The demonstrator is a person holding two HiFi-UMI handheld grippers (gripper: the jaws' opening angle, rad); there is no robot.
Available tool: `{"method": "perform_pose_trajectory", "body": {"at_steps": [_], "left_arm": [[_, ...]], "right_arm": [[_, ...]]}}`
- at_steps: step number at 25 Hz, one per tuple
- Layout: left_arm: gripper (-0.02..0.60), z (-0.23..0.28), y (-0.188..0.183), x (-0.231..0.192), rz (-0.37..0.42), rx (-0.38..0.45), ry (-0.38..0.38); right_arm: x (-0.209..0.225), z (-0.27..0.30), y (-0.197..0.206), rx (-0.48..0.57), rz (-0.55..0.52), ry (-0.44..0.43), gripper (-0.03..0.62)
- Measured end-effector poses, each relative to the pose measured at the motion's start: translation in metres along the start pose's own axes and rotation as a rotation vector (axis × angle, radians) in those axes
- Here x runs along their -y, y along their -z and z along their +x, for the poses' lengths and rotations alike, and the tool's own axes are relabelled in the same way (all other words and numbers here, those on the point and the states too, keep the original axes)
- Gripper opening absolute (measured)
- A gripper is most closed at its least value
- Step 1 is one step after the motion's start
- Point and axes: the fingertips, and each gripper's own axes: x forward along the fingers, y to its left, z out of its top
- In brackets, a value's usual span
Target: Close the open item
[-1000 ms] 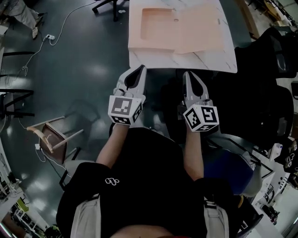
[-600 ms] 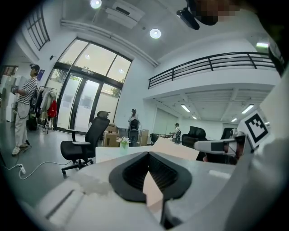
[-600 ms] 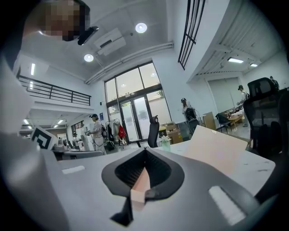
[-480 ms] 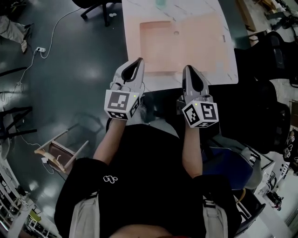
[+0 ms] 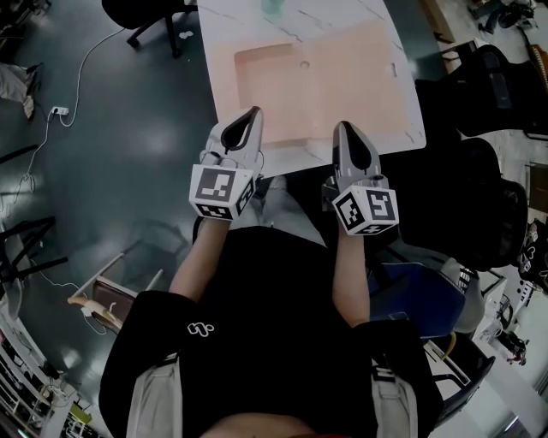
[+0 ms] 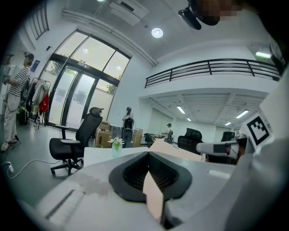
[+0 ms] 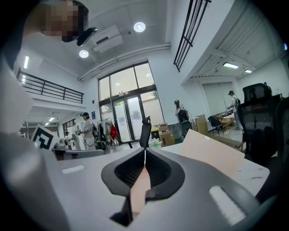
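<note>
An open peach box folder (image 5: pixel 342 81) lies flat on the white marble table (image 5: pixel 402 130), its shallow tray half on the left and its lid flap on the right. My left gripper (image 5: pixel 254 111) hovers at the table's near edge, its tips just over the tray half's front corner. Beside it, the right gripper (image 5: pixel 342 127) sits over the near edge below the flap. Both are shut with nothing held. In the left gripper view the folder (image 6: pixel 174 149) shows beyond the left gripper (image 6: pixel 148 153). In the right gripper view the flap (image 7: pixel 212 155) slopes up to the right of the right gripper (image 7: pixel 144 151).
A small green vase (image 5: pixel 272 7) stands at the table's far edge. Black office chairs (image 5: pixel 492 77) crowd the right side, and another (image 5: pixel 145 13) is at the far left. A tipped wooden chair (image 5: pixel 107 295) and cables lie on the dark floor. People stand in the background.
Both grippers have moved forward to the table's near edge, so the folder now lies just ahead of them. Their jaws look unchanged.
</note>
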Motion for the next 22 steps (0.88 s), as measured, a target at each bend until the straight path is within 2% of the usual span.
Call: {"method": "perform_pose_trajectory", "body": {"at_steps": [3,8,15,19,22], "left_arm": [[-0.002,0.015,0.0,0.012,0.01,-0.011,0.024],[-0.002,0.037,0.0,0.038,0.029,-0.025,0.071],[-0.002,0.068,0.005,0.073,0.049,-0.044,0.126],[-0.002,0.075,0.006,0.077,0.057,-0.058,0.126],[-0.002,0.081,0.008,0.079,0.058,-0.064,0.119]], "right_arm": [[0.015,-0.004,-0.002,0.007,0.014,0.008,0.042],[0.05,-0.019,-0.005,0.014,0.045,0.061,0.061],[0.1,-0.034,0.004,-0.002,0.127,0.124,0.149],[0.13,-0.039,0.014,-0.018,0.197,0.189,0.19],[0.154,-0.044,0.026,-0.05,0.222,0.243,0.192]]}}
